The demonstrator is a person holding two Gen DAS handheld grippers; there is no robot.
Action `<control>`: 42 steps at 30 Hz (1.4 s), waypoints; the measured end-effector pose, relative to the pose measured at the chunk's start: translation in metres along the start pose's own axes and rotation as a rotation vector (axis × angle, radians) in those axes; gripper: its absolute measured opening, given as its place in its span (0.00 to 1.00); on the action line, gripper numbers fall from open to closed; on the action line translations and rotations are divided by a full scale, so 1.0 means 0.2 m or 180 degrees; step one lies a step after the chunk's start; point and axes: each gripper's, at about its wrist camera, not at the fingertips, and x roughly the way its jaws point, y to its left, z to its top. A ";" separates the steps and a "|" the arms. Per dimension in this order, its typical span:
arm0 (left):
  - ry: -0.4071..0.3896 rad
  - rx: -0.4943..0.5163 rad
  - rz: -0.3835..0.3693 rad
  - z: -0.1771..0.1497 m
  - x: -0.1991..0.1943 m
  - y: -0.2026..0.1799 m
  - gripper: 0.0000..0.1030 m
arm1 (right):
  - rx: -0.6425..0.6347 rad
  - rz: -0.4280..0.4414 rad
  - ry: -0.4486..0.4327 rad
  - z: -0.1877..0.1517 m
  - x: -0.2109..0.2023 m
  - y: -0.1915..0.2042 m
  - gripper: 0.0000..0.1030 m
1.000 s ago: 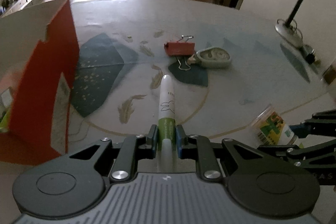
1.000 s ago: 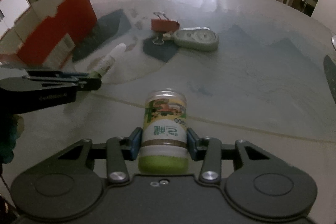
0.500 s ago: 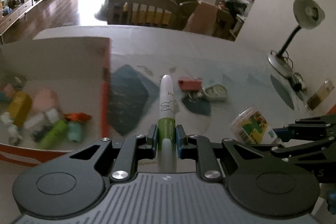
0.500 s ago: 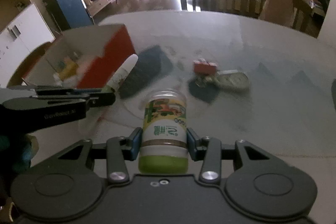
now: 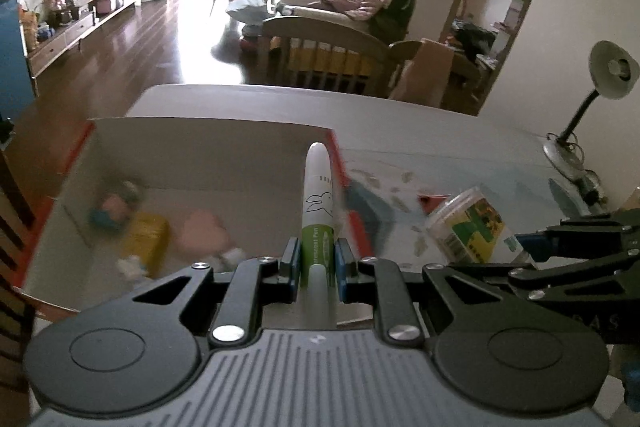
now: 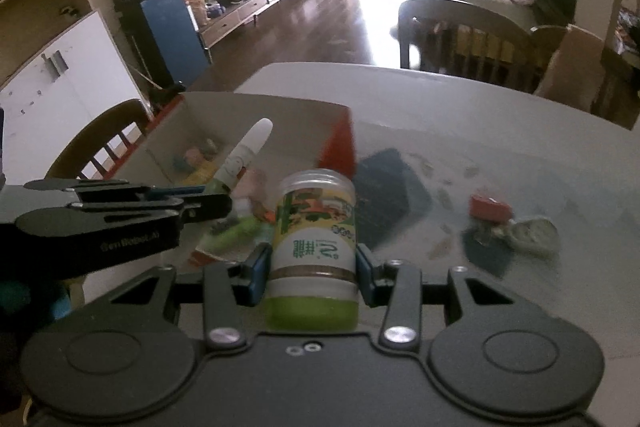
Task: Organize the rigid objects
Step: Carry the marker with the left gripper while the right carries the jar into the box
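My left gripper (image 5: 317, 259) is shut on a white and green pen (image 5: 318, 203) that points forward over the open red-sided cardboard box (image 5: 208, 143). The box holds several small blurred items, among them a yellow one (image 5: 146, 241) and a pink one (image 5: 200, 233). My right gripper (image 6: 312, 269) is shut on a small jar (image 6: 314, 239) with a green lid and a printed label, held just right of the box's near corner. In the right wrist view the left gripper (image 6: 208, 203) and its pen (image 6: 244, 153) hang above the box (image 6: 256, 115).
On the patterned tablecloth right of the box lie a red binder clip (image 6: 490, 207) and a pale oval gadget (image 6: 534, 233). A desk lamp (image 5: 592, 99) stands at the table's right edge. Chairs (image 5: 332, 55) line the far side, and another chair (image 6: 100, 139) stands at the left.
Both grippers have risen and swung left from over the tablecloth towards the box, each keeping its object. The box's inside has come into view; the clip and the gadget have dropped off to the right.
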 end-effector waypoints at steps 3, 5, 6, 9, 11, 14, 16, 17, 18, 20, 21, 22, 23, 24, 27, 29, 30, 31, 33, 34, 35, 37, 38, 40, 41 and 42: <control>0.0013 -0.0023 0.0049 0.02 -0.01 0.11 0.17 | -0.0023 0.0006 0.0003 0.05 0.07 0.09 0.42; 0.0019 -0.0021 0.0073 0.03 -0.01 0.17 0.17 | -0.0038 -0.0003 0.0016 0.07 0.11 0.14 0.42; 0.0025 -0.0021 0.0089 0.03 -0.01 0.21 0.17 | -0.0047 -0.0010 0.0022 0.08 0.13 0.16 0.42; 0.0054 -0.0041 0.0123 0.03 -0.01 0.31 0.17 | -0.0081 -0.0028 0.0043 0.11 0.19 0.23 0.42; 0.0085 -0.0048 0.0137 0.03 0.00 0.38 0.17 | -0.0093 -0.0048 0.0056 0.14 0.24 0.27 0.42; 0.0138 -0.0045 0.0162 0.04 0.02 0.48 0.17 | -0.0111 -0.0105 0.0074 0.17 0.31 0.32 0.42; 0.0174 -0.0022 0.0196 0.04 0.05 0.53 0.17 | -0.0112 -0.0140 0.0093 0.18 0.37 0.33 0.42; 0.0196 -0.0013 0.0202 0.05 0.07 0.56 0.17 | -0.0107 -0.0163 0.0113 0.19 0.40 0.34 0.42; 0.0218 -0.0008 0.0215 0.05 0.09 0.58 0.17 | -0.0102 -0.0184 0.0129 0.20 0.43 0.35 0.42; 0.0256 0.0021 0.0242 0.06 0.13 0.61 0.17 | -0.0109 -0.0215 0.0161 0.21 0.48 0.36 0.42; 0.0273 0.0033 0.0253 0.06 0.14 0.62 0.17 | -0.0126 -0.0234 0.0175 0.22 0.52 0.37 0.42; 0.0303 0.0042 0.0266 0.06 0.17 0.64 0.17 | -0.0135 -0.0251 0.0196 0.22 0.54 0.38 0.42; 0.0348 0.0056 0.0279 0.06 0.20 0.66 0.17 | -0.0152 -0.0268 0.0228 0.23 0.58 0.39 0.42; 0.0377 0.0068 0.0290 0.05 0.22 0.67 0.17 | -0.0170 -0.0283 0.0263 0.23 0.61 0.40 0.42; 0.0468 0.0098 0.0298 0.04 0.28 0.70 0.17 | -0.0210 -0.0343 0.0375 0.23 0.70 0.41 0.42; 0.0518 0.0114 0.0270 0.03 0.31 0.71 0.17 | -0.0215 -0.0366 0.0448 0.23 0.75 0.42 0.42; 0.0548 0.0124 0.0252 0.03 0.33 0.72 0.17 | -0.0229 -0.0395 0.0484 0.22 0.77 0.42 0.42; 0.0577 0.0131 0.0239 0.02 0.34 0.72 0.17 | -0.0239 -0.0412 0.0522 0.21 0.79 0.42 0.42; 0.0590 0.0149 0.0213 0.02 0.36 0.72 0.17 | -0.0256 -0.0442 0.0576 0.20 0.82 0.42 0.42; 0.0596 0.0148 0.0195 0.03 0.38 0.72 0.17 | -0.0265 -0.0459 0.0598 0.20 0.83 0.41 0.42; 0.0606 0.0149 0.0174 0.03 0.38 0.72 0.17 | -0.0269 -0.0475 0.0625 0.20 0.85 0.41 0.42; 0.0629 0.0172 0.0142 0.04 0.40 0.71 0.17 | -0.0258 -0.0502 0.0683 0.19 0.87 0.40 0.42; 0.0635 0.0194 0.0131 0.04 0.40 0.71 0.17 | -0.0252 -0.0518 0.0688 0.19 0.87 0.40 0.43; 0.0653 0.0217 0.0107 0.04 0.41 0.70 0.17 | -0.0232 -0.0519 0.0687 0.19 0.87 0.39 0.43; 0.0664 0.0219 0.0089 0.05 0.43 0.70 0.17 | -0.0224 -0.0523 0.0692 0.20 0.87 0.39 0.42; 0.0675 0.0227 0.0079 0.05 0.43 0.69 0.17 | -0.0225 -0.0535 0.0692 0.20 0.86 0.39 0.42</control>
